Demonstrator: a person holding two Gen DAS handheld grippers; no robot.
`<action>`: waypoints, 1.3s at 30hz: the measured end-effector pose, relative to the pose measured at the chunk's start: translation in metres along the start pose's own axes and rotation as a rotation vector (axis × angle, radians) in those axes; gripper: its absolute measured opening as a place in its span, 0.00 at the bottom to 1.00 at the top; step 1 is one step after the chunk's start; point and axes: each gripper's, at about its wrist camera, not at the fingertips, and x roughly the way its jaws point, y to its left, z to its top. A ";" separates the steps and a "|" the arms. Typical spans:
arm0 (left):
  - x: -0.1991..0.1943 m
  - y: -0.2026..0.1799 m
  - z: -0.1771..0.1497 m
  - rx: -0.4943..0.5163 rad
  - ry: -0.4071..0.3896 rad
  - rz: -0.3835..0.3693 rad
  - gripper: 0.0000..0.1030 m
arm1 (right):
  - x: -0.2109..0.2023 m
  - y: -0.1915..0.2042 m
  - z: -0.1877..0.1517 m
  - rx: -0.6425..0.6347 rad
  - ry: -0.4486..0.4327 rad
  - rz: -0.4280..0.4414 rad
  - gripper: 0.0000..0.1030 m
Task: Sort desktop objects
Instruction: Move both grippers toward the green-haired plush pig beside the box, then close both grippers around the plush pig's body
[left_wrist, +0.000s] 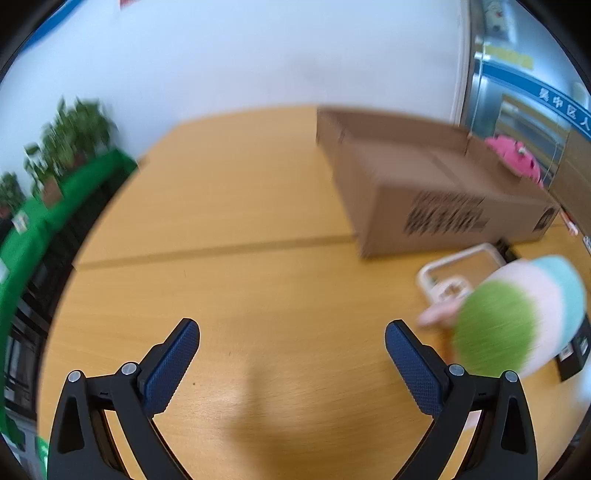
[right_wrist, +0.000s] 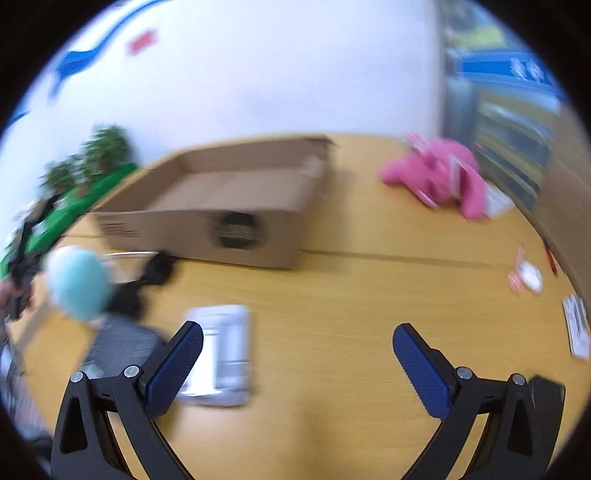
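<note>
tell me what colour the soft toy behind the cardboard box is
Pink. The soft toy shows best in the right wrist view, lying beyond the cardboard box.

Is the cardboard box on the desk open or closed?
Open: the right wrist view looks over the cardboard box walls onto its bare inner floor.

A white wall (left_wrist: 240, 55) stood behind the wooden table (left_wrist: 240, 206), whose top showed a straight seam running across it. On the wall were a blue curved stripe (right_wrist: 85, 55) and a small red mark (right_wrist: 142, 40), both blurred. Left of the table, potted green plants (left_wrist: 74, 133) stood in a row on a green-covered surface (left_wrist: 55, 206). At the right edge, a glass partition (left_wrist: 517, 96) carried a blue band with white Chinese characters (left_wrist: 565, 107), only partly readable, and a yellow strip above it.
</note>
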 end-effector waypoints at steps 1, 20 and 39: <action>-0.016 -0.014 0.004 0.016 -0.043 0.008 0.99 | -0.003 0.013 0.001 -0.026 0.009 0.011 1.00; -0.107 -0.169 -0.006 -0.037 -0.201 -0.215 0.99 | -0.049 0.141 0.005 -0.081 -0.186 -0.092 0.80; -0.089 -0.147 -0.013 -0.178 -0.161 -0.168 0.93 | -0.026 0.169 0.015 -0.039 -0.094 -0.041 0.85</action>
